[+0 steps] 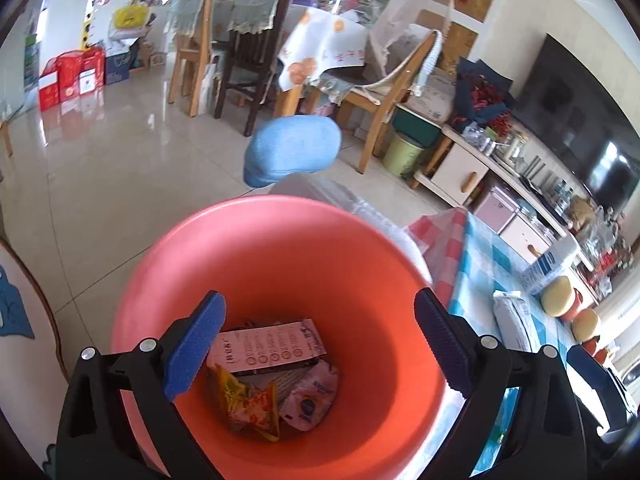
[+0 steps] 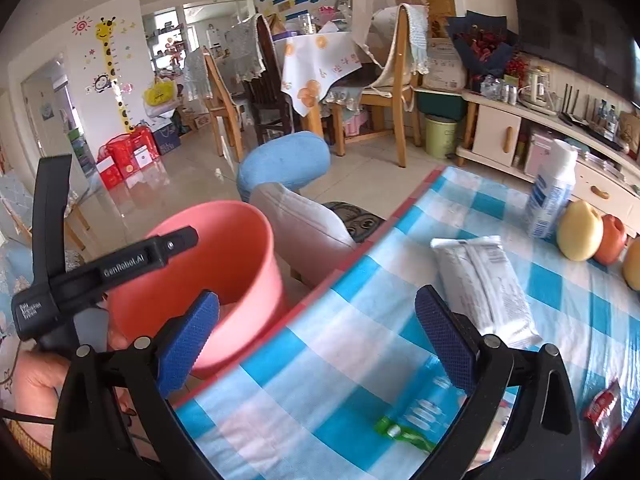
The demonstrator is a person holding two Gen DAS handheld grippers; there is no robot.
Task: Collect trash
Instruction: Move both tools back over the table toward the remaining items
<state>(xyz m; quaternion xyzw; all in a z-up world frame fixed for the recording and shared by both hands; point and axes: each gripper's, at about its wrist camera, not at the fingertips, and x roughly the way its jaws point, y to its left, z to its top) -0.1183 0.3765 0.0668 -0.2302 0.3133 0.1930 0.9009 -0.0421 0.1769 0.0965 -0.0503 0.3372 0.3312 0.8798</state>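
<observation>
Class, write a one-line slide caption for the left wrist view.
Open left gripper poised over the pink bin, which already holds a white box, a yellow wrapper and a crumpled packet.

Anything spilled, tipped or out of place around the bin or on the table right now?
Nothing spilled or tipped. The pink bin stands upright with wrappers inside. A green wrapper and a red packet lie loose on the checked tablecloth, likely trash not yet collected.
</observation>
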